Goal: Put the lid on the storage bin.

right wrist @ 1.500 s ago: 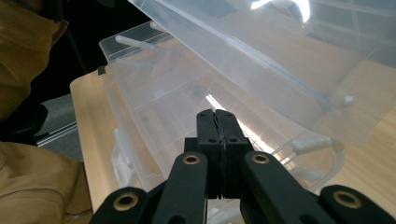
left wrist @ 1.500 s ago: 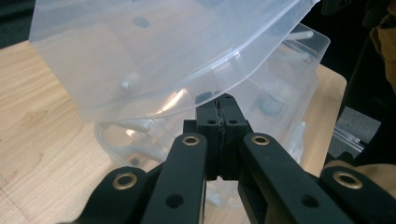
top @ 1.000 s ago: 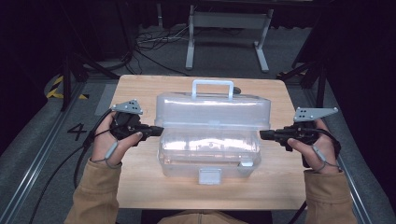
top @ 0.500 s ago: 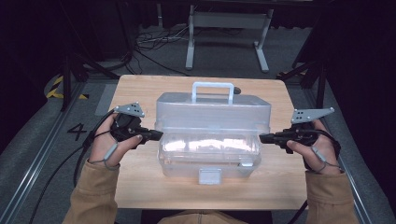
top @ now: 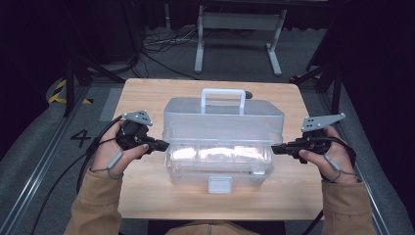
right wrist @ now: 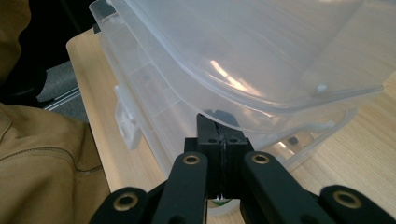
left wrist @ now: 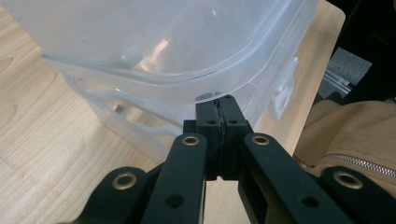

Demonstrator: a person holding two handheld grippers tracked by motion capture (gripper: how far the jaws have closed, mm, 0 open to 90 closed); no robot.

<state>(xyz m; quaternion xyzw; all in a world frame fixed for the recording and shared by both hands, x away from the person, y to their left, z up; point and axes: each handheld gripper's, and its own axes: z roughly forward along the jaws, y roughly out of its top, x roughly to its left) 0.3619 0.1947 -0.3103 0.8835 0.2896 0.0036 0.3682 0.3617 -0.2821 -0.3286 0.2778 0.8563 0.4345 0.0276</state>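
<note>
A clear plastic toolbox (top: 220, 164) with a white handle (top: 223, 93) stands in the middle of the wooden table (top: 147, 191). Its lid (top: 225, 117) is raised off the base and tilted back. My left gripper (top: 165, 145) is shut, its tips tucked under the lid's left rim (left wrist: 140, 74). The right gripper (top: 274, 148) is shut too and sits under the lid's right rim (right wrist: 261, 100). In the left gripper view the closed tips (left wrist: 223, 105) touch the lid's underside. The right gripper view shows the closed tips (right wrist: 219, 123) in the same position. The front latch (top: 219, 184) hangs loose.
A small dark object (top: 249, 93) lies on the table behind the handle. Beyond the table a metal stand (top: 240, 29) and cables (top: 151, 46) are on the floor. A "4" mark (top: 80, 138) is on the floor at left. The person's tan sleeves (top: 95, 205) come in at the bottom.
The lid has swung up and back from the base. Both grippers have stayed at its sides and risen slightly with the rim.
</note>
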